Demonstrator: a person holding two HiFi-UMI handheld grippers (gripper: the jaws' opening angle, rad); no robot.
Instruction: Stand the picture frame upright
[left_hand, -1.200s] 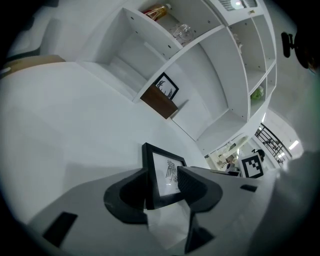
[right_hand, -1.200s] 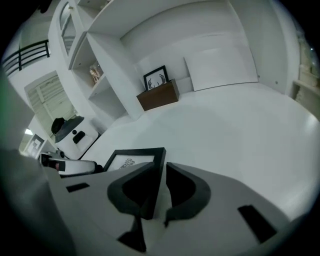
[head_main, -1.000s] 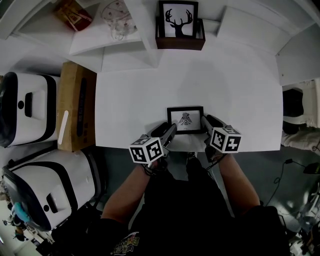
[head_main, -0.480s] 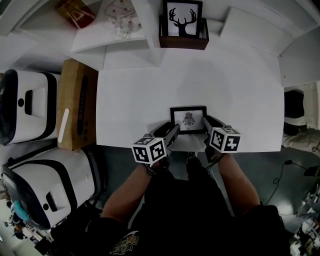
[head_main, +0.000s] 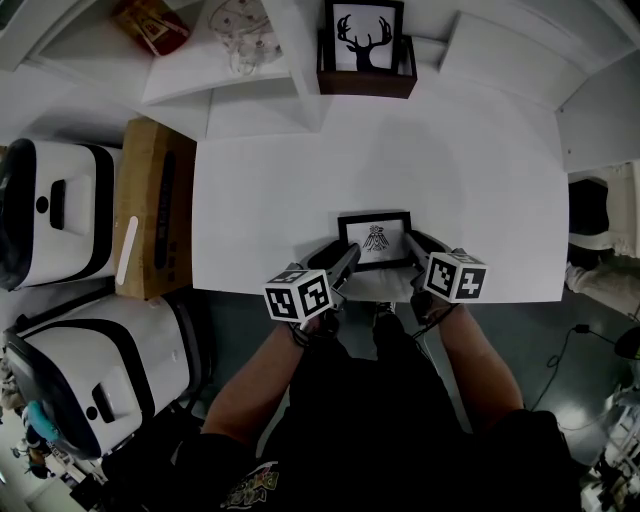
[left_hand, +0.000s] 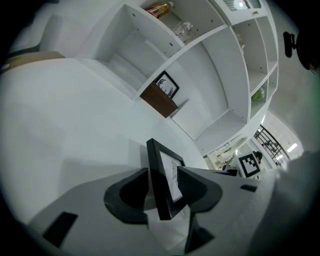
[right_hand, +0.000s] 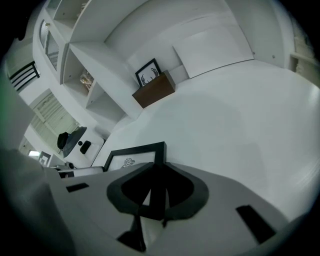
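Note:
The small black picture frame (head_main: 375, 238) with a bird print is near the front edge of the white table (head_main: 300, 170). In the left gripper view the frame (left_hand: 161, 165) stands steeply tilted on its edge. My left gripper (head_main: 345, 262) is shut on its left side, one pad on the back and one on the glass. My right gripper (head_main: 413, 245) has the frame's right edge (right_hand: 132, 156) between its jaws. Those jaws are closing, and the pads touch the edge in the right gripper view (right_hand: 155, 192).
A deer picture (head_main: 363, 35) stands in a brown wooden box (head_main: 365, 82) at the table's back by the shelves. A cardboard box (head_main: 152, 210) and two white machines (head_main: 60, 215) stand to the left. The table's front edge runs just under the grippers.
The frame and both grippers stay almost where they were. The left gripper has edged slightly right toward the frame.

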